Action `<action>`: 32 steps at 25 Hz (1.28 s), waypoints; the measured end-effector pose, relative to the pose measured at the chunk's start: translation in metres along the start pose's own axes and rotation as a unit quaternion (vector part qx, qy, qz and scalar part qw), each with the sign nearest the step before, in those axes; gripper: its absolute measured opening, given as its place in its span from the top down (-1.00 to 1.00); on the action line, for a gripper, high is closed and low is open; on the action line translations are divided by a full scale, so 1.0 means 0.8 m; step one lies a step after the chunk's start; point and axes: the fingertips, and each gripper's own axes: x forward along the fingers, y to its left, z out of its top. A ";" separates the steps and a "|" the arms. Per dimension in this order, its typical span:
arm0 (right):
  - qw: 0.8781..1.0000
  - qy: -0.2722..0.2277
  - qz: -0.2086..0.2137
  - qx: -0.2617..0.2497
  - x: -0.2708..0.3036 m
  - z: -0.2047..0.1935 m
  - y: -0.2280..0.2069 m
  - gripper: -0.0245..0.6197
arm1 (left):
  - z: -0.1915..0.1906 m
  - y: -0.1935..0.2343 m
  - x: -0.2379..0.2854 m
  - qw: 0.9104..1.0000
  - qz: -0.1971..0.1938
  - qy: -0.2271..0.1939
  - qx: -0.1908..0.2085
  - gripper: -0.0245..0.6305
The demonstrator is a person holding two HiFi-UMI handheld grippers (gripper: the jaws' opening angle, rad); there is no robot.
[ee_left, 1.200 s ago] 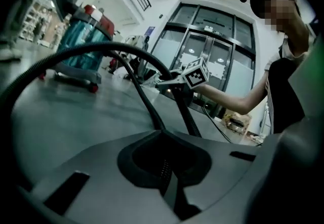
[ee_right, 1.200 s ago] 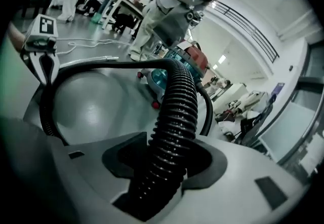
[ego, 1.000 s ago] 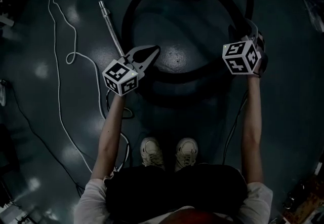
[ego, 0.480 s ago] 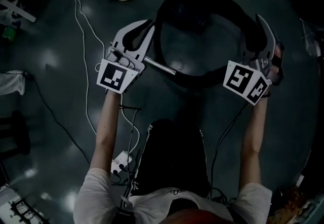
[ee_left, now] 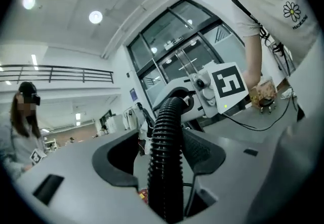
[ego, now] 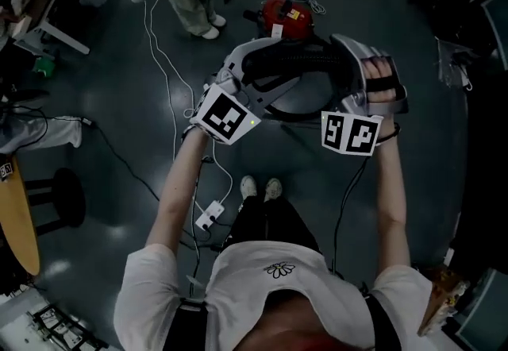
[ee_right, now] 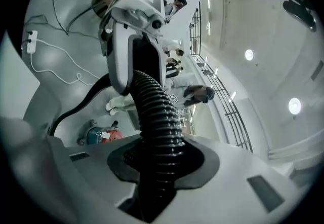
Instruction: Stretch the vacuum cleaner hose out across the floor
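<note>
Hose (ego: 292, 62), one black ribbed length, is hanging raised between two grippers: the left gripper's (ee_left: 165, 153) jaws, just opening, are standing wide around it, while the right gripper's (ee_right: 157, 158) jaws, just closing, are pinching it, with one red vacuum cleaner (ego: 287, 17) sitting on the floor (ego: 119, 103) beyond.

Hose (ee_left: 164, 167): I see it cut off by the lower edge in both gripper views. Vacuum cleaner (ego: 287, 17): label too small to read. Bystander (ego: 190, 1): cropped at head view's top.
</note>
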 end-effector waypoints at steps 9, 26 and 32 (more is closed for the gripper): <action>1.000 -0.017 -0.021 -0.003 -0.098 0.073 -0.087 0.47 | 0.129 -0.043 -0.027 0.997 0.035 0.073 -0.009 0.48; 0.853 -0.106 0.073 0.505 -0.029 -0.007 0.084 0.20 | 0.151 -0.028 -0.119 0.981 0.166 0.086 -0.041 0.48; 0.860 -0.096 0.126 0.484 -0.003 0.041 0.107 0.38 | 0.133 0.015 -0.207 0.965 0.232 0.101 -0.065 0.48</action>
